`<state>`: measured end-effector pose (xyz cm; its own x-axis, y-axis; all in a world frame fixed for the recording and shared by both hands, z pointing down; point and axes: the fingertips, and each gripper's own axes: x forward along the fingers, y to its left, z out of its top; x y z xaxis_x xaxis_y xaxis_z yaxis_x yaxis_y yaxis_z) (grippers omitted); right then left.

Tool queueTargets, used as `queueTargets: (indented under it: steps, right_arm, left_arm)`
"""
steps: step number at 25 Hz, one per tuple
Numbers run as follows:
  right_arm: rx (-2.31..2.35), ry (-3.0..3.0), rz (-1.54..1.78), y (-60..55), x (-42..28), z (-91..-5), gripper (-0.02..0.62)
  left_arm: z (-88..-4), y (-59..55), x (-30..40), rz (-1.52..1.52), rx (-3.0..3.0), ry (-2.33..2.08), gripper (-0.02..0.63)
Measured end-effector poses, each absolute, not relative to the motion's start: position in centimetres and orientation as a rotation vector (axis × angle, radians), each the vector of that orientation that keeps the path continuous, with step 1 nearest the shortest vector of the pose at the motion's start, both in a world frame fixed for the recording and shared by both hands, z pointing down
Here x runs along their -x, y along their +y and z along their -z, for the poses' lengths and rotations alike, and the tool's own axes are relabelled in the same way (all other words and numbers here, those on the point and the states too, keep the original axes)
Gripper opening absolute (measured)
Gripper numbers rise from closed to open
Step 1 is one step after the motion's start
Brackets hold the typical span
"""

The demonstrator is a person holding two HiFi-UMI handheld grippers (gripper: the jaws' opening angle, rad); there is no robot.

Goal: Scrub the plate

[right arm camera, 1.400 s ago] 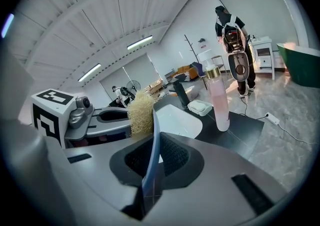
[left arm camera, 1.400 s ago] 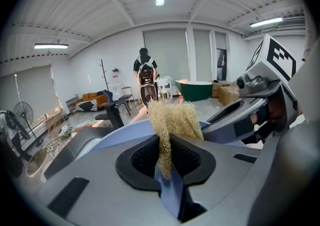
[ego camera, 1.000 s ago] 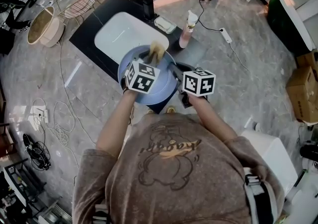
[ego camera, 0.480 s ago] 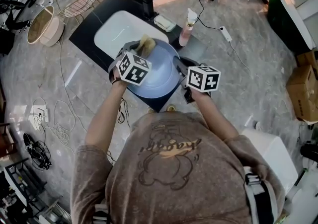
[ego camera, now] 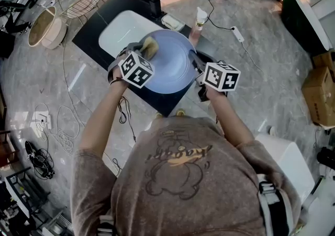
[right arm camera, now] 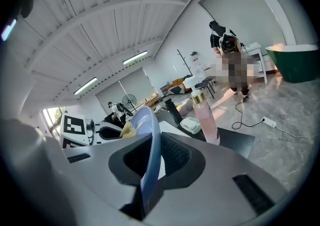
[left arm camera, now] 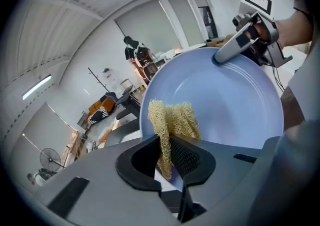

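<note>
One blue plate (ego camera: 170,61) is tipped up on its edge over the white sink (ego camera: 118,33), with its face turned to the left tongs (ego camera: 140,52). Those pinch one yellow scrubber (ego camera: 151,46) against the plate. The right tongs (ego camera: 193,66) have just loosened a little but pinch the plate's rim. One pink bottle (ego camera: 198,24) stands on the dark worktop (ego camera: 94,25). The floor (ego camera: 261,83) is grey stone.

readable text: none | shirt (ego camera: 180,159): lettering with a cartoon print, upside down, too blurred to read
</note>
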<state>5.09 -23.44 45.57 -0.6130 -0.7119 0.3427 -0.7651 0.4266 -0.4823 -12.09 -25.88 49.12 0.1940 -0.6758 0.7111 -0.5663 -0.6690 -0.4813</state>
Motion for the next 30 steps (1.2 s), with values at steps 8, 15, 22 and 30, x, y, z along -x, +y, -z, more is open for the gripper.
queueTargets:
  steps: [8, 15, 22, 30]
  right_arm:
    - [-1.477, -2.608, -0.943, -25.4, -7.4, -43.9, 0.041]
    - [-1.57, -2.646, -0.912, -26.4, -8.1, -42.5, 0.049]
    - [-1.595, -2.64, -0.932, -26.4, -8.0, -42.7, 0.05]
    - [-1.593, -2.642, -0.985, -26.2, -7.3, -43.1, 0.052]
  left_arm:
    - [-50.6, -23.8, 10.7, 1.517, 2.379, 1.116, 0.063]
    - [-52.0, -21.5, 8.2, 1.488, 2.502, 1.057, 0.063]
    - [-52.7, -18.9, 5.5, 1.459, 2.614, 0.991, 0.063]
    - [-52.8, -17.3, 1.9, 1.393, 2.724, 0.908, 0.063]
